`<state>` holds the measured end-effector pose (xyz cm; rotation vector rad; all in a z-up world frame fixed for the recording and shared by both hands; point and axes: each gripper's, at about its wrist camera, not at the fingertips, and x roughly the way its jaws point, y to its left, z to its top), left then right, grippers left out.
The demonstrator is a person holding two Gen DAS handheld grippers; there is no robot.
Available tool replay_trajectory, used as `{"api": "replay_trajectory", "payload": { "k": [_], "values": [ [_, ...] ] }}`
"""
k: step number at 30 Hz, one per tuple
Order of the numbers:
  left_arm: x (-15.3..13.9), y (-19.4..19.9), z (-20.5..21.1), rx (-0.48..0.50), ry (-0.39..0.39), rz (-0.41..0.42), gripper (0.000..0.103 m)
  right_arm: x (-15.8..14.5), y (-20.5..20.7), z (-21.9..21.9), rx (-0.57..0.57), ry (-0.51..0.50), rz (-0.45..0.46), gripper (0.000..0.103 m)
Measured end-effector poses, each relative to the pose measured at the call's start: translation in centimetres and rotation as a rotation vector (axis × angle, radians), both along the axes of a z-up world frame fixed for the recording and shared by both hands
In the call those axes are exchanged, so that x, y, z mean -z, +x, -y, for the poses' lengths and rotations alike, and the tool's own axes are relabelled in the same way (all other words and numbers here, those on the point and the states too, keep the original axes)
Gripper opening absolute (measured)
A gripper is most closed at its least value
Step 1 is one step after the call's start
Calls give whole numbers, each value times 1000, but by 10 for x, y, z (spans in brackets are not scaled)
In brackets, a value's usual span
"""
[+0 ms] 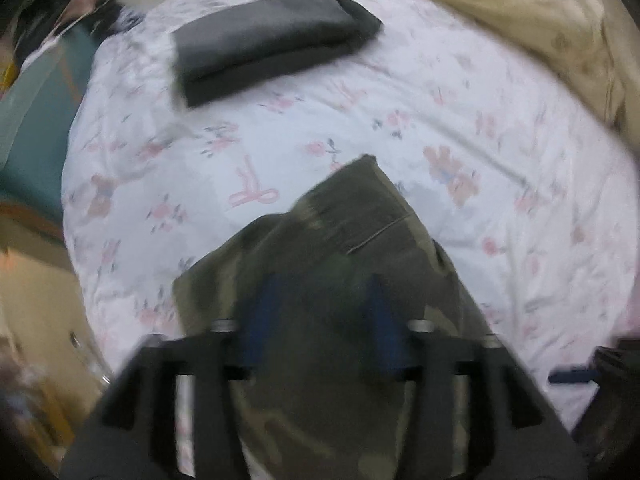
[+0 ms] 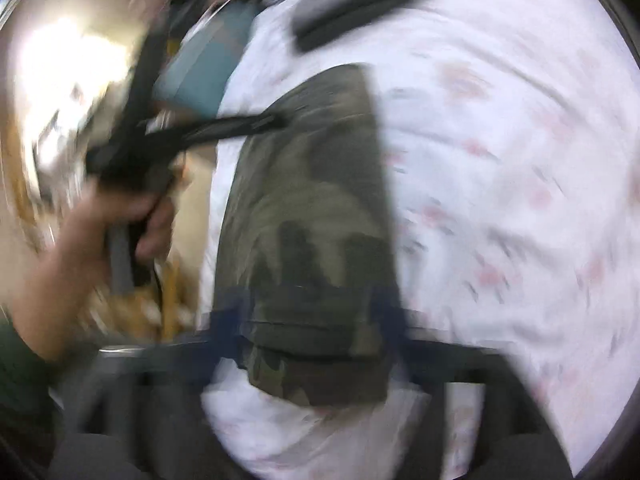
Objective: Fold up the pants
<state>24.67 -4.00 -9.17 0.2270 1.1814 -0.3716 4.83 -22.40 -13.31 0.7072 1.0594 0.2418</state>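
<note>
Fingers [image 1: 260, 312] astride camouflage pants [image 1: 352, 216].

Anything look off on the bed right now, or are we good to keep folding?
Nothing stands out. The camouflage pants lie between the fingers of the left gripper and the right gripper; heavy blur hides whether either grips. A dark folded garment lies neatly on the floral bedsheet.

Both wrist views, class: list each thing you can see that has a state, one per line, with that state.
Camouflage pants: partly folded, lifted off the bed, lying between both grippers' fingers.
Dark grey garment: folded flat, resting on the sheet.
Floral bedsheet: spread out, wrinkled.
Left gripper: fingers either side of the pants; grip unclear.
Right gripper: blurred, pants between its fingers; grip unclear.
</note>
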Motion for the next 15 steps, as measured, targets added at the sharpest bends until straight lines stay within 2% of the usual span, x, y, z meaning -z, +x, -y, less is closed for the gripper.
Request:
{"api": "replay_trajectory", "payload": {
  "k": [2, 4, 7, 8, 10, 13, 15],
  "values": [
    [-9, -9, -8, -23, -14, -16, 52, 18, -14, 14, 77, 107, -35, 98],
    [-16, -21, -13, -48, -6, -16, 52, 48, -23, 19, 144, 212, -112, 98],
    [-14, -43, -15, -63, -2, -36, 56, 78, -25, 13, 164, 330, -161, 98],
    [-11, -48, -14, -58, 2, -41, 56, 87, -23, 3, 138, 348, -165, 98],
    [5, -58, -9, -23, 36, -56, 56, 90, -19, -13, 99, 322, -150, 97],
    [37, -63, -5, 33, 144, -89, 59, 88, -16, -22, 86, 301, -110, 95],
    [52, -60, -11, 25, 142, -133, 59, 87, -16, -25, 86, 286, -114, 89]
  ]
}}
